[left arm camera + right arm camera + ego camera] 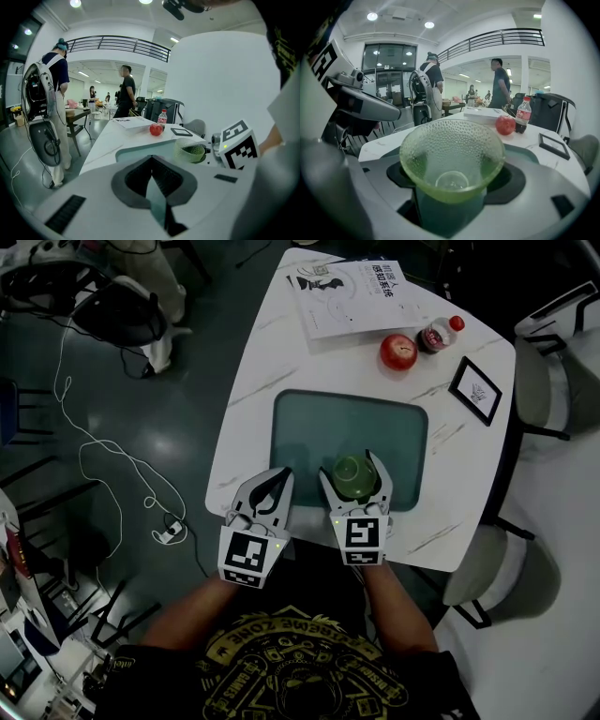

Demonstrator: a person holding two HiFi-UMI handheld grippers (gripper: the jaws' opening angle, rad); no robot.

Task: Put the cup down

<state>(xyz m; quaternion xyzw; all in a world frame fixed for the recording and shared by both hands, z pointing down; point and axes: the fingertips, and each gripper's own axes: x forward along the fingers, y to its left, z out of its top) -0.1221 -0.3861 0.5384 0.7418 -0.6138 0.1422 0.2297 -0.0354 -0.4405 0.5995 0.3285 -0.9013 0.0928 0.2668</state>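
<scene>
A green dimpled glass cup (pixel 353 476) sits between the fingers of my right gripper (pixel 356 474), which is shut on it over the near part of a dark green mat (pixel 319 427). In the right gripper view the cup (pixel 452 159) fills the middle, its mouth facing the camera, empty inside. Whether it touches the mat I cannot tell. My left gripper (pixel 277 486) is shut with nothing in it, at the mat's near left corner. From the left gripper view the cup (pixel 190 151) and the right gripper's marker cube (pixel 236 143) show to the right.
On the white marble table (pixel 253 381) lie a booklet (pixel 352 296), a red apple (pixel 398 352), a small bottle (pixel 437 335) and a black picture frame (pixel 475 390) at the far side. Chairs stand to the right (pixel 553 381). People stand in the background (pixel 125 91).
</scene>
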